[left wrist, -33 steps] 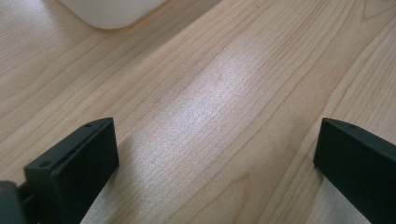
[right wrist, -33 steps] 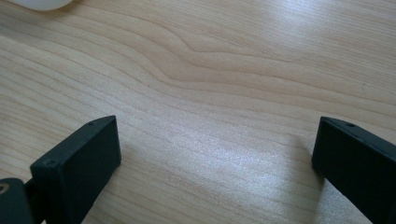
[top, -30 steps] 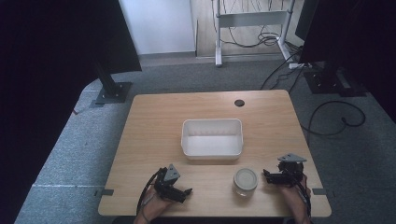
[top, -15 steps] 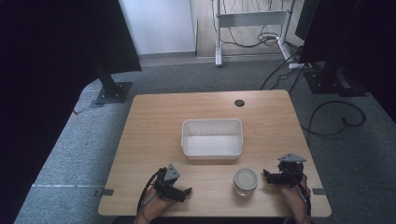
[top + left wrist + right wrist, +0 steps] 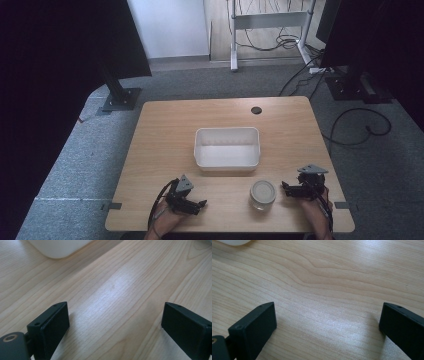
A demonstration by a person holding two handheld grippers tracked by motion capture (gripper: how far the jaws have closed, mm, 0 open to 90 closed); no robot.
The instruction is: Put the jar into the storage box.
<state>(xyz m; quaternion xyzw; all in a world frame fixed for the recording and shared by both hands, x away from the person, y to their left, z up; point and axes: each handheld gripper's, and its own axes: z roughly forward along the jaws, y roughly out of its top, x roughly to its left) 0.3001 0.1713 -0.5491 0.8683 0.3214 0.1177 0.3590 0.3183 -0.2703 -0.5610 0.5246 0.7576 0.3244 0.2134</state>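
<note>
Step, jar pickup: with both tongs spread and empty on the worktop [image 5: 165, 130], bring your right tongs [image 5: 286, 188] level around the jar [image 5: 263, 194], squeezing below its lid.

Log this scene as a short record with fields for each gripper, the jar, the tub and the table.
left gripper: open, nothing between its jaws, low over the table's near edge
right gripper: open, holding nothing, just right of the jar
jar: upright, lid on, near the front edge
tub: white, rectangular, looks empty, mid-table behind the jar
table: light wood, round dark hole near the far edge
</note>
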